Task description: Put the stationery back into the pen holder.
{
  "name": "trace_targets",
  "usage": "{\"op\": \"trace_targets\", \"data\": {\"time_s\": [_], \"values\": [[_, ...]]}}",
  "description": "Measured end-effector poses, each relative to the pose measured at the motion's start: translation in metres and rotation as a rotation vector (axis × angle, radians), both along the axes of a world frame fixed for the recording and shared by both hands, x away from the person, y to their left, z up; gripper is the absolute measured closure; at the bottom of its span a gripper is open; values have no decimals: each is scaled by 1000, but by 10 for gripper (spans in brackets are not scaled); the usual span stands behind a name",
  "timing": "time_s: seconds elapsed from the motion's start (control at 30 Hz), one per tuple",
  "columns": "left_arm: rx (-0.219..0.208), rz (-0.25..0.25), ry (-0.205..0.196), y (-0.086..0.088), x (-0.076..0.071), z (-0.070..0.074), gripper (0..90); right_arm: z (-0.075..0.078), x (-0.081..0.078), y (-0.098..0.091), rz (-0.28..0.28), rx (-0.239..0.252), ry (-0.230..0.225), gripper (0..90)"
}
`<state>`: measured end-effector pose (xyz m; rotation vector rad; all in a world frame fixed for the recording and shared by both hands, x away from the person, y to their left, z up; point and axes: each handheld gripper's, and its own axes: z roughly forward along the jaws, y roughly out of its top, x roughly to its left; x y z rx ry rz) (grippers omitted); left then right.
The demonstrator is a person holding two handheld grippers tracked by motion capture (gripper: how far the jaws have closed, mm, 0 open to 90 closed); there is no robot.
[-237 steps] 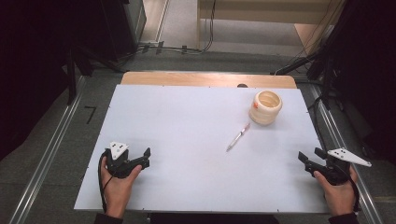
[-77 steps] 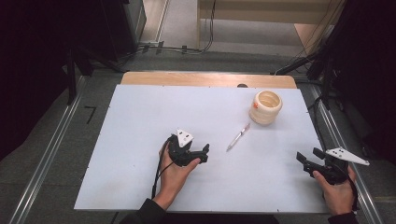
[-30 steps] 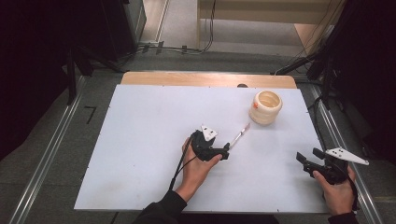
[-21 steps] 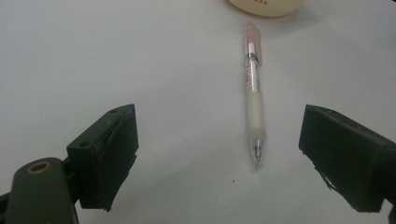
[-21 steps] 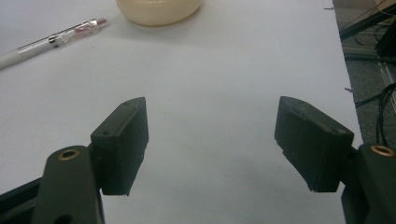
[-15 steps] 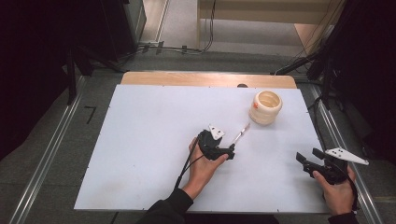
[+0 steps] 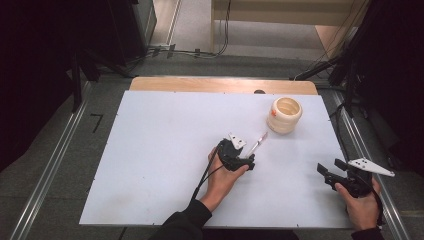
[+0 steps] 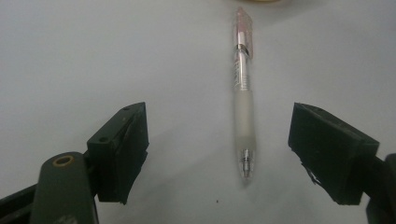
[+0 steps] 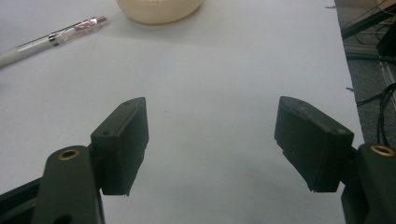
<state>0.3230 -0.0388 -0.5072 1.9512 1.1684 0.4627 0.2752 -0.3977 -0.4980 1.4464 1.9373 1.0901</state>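
While its jaws have just been narrowing, the left hand-held gripper [image 8: 217,158] stands wide apart astride the pen [image 8: 243,116], touching nothing. Idle nearer the edge, the right hand-held gripper [image 9: 210,149] gapes empty. Beyond lies a cream cup [image 7: 285,114] on the surface [image 7: 150,150].

Left gripper [image 8: 217,154] stands over the white table [image 8: 70,56], jaws wide apart and just now closing. A pen [image 8: 243,100] lies flat between them, tip toward the camera, pink end away. Neither pad touches the pen.
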Motion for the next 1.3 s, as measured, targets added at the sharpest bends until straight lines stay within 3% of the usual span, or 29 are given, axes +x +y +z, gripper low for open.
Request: {"op": "trace_targets", "data": {"time_s": [0.57, 0.83, 1.1, 1.3], "values": [[45, -13, 14, -13, 4, -5, 375, 0, 0, 0, 3, -7, -1, 245], [76, -26, -13, -15, 2, -5, 530, 0, 1, 0, 10, -14, -2, 246], [82, -38, -20, -17, 1, -5, 704, 0, 1, 1, 12, -19, -3, 246], [81, -46, -20, -19, 0, -6, 757, 0, 2, 2, 15, -22, -3, 247]]}}
